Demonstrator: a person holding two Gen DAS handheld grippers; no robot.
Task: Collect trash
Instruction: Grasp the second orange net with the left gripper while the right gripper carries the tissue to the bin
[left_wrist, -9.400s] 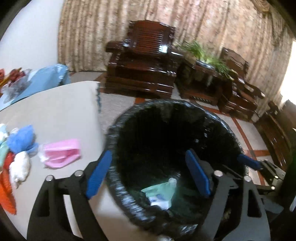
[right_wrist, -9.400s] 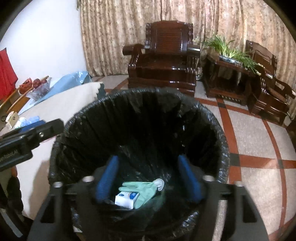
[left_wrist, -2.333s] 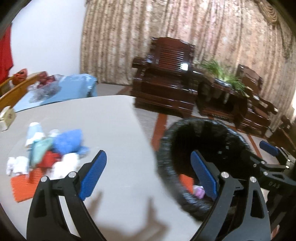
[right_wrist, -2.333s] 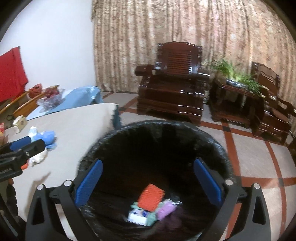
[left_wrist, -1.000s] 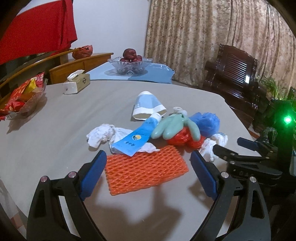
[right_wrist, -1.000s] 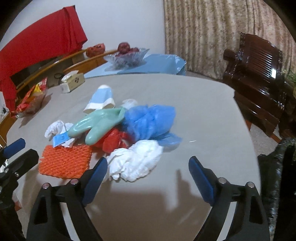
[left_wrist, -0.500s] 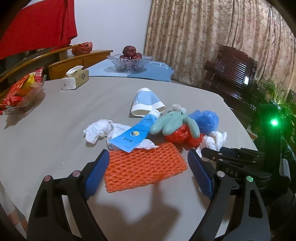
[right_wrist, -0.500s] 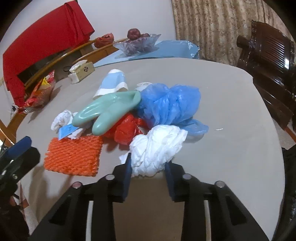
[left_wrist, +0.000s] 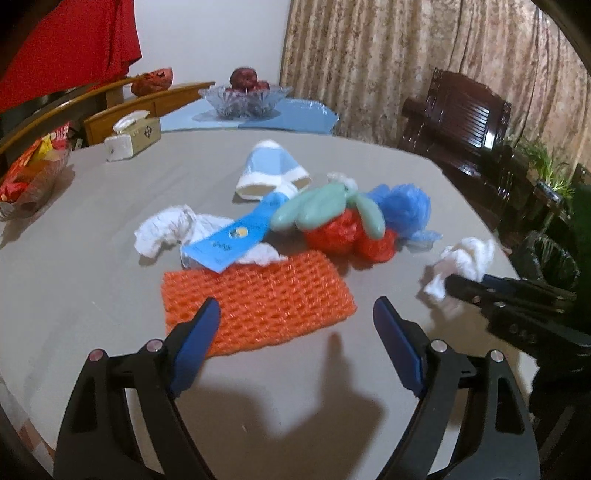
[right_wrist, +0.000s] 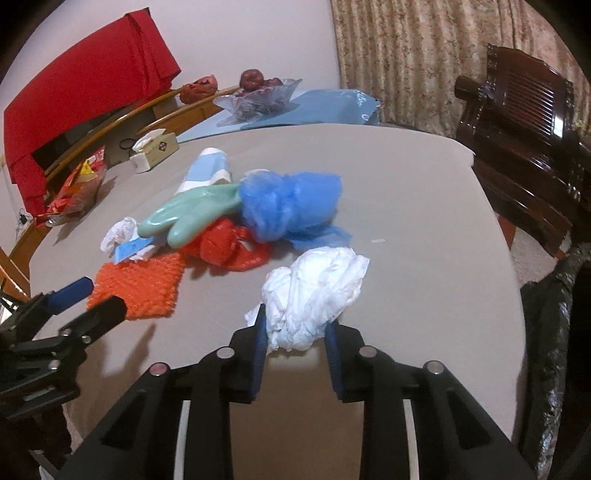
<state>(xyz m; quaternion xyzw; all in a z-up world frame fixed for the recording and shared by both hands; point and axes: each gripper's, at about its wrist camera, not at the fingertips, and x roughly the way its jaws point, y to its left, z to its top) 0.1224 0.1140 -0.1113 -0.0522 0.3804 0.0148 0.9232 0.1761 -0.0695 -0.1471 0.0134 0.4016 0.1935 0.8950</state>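
A round grey table (left_wrist: 92, 266) holds a heap of trash. The right gripper (right_wrist: 295, 343) has its fingers narrowed and clamped on a crumpled white plastic bag (right_wrist: 317, 291) at the near right edge of the heap. The left gripper (left_wrist: 295, 332) hovers with its fingers spread wide and nothing between them, just in front of a flat orange foam net (left_wrist: 258, 299). Behind the net lie a blue tube (left_wrist: 236, 236), white tissue (left_wrist: 162, 230), a green glove (left_wrist: 325, 206), a red bag (left_wrist: 347, 236) and a blue bag (left_wrist: 402, 203). A black-lined trash bin (left_wrist: 550, 258) stands beyond the table's right edge.
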